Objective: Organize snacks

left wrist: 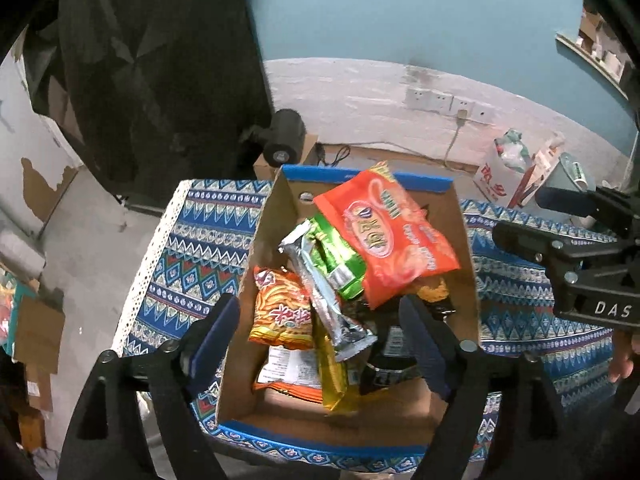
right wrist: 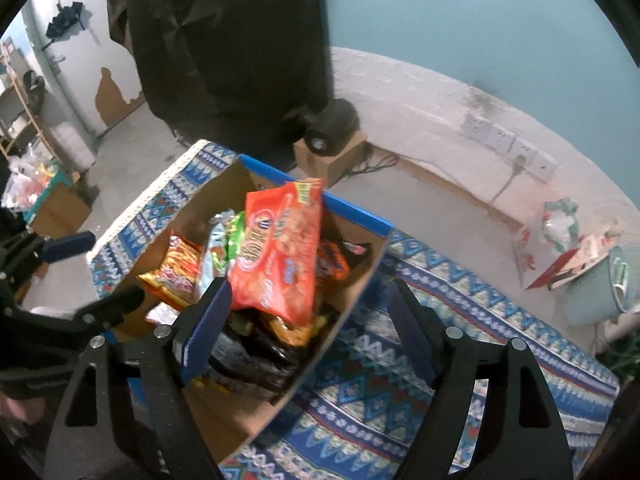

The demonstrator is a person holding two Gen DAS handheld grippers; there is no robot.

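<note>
Assorted foil snack packets [left wrist: 320,292] are lying heaped inside the blue-rimmed cardboard box [left wrist: 260,224] on the patterned blue tablecloth [right wrist: 400,400]; no snacks are showing outside it, so sorting is looking nearly finished. The left gripper [left wrist: 320,344] and right gripper [right wrist: 308,328] are both hanging above it with fingers spread wide, holding nothing.

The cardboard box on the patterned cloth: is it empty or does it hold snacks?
It holds snacks. The cardboard box has several packets piled inside, with a large orange bag lying on top.

Both wrist cameras look steeply down, close above the snack box [left wrist: 466,240], sharing it from opposite sides.
</note>
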